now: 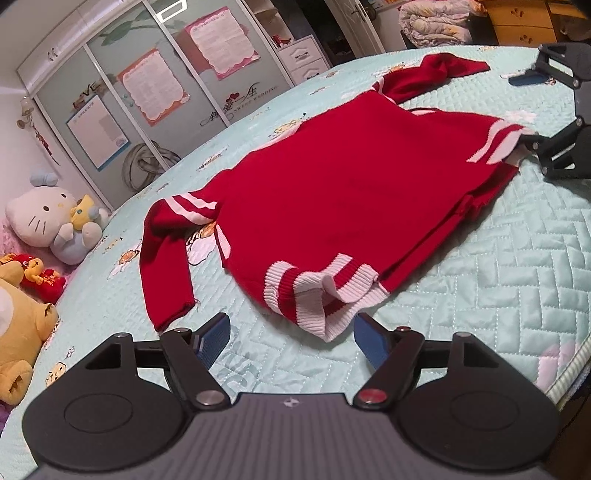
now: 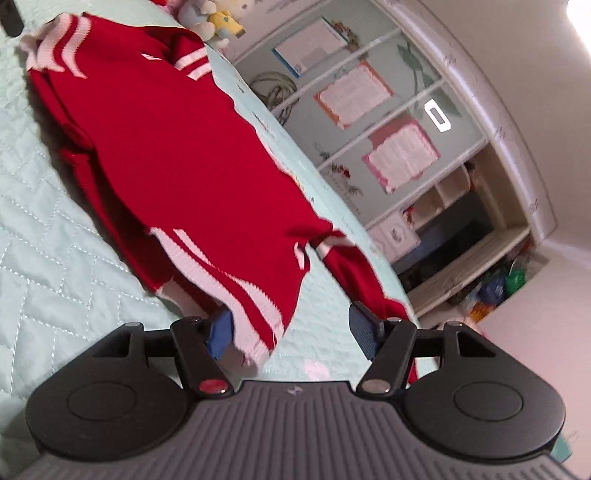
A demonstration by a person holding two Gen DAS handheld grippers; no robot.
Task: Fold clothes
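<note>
A red knit sweater (image 1: 332,192) with white stripes lies on the pale green quilted bed (image 1: 517,258), one side folded over its body. Its striped hem (image 1: 325,295) bunches just ahead of my left gripper (image 1: 291,341), which is open and empty, fingers either side of the hem's end. One sleeve (image 1: 162,266) trails left, another (image 1: 436,74) lies at the far end. My right gripper (image 2: 291,332) is open at the sweater's striped shoulder corner (image 2: 251,306); the cloth drapes over its left finger pad (image 2: 221,332). The right gripper also shows in the left wrist view (image 1: 524,110).
Plush toys (image 1: 51,221) sit at the bed's left side. A wardrobe with posters (image 1: 147,85) stands behind the bed, a white drawer unit (image 1: 301,59) beside it. A rolled quilt (image 1: 439,18) lies far back. The bed's edge (image 1: 569,362) runs at the right.
</note>
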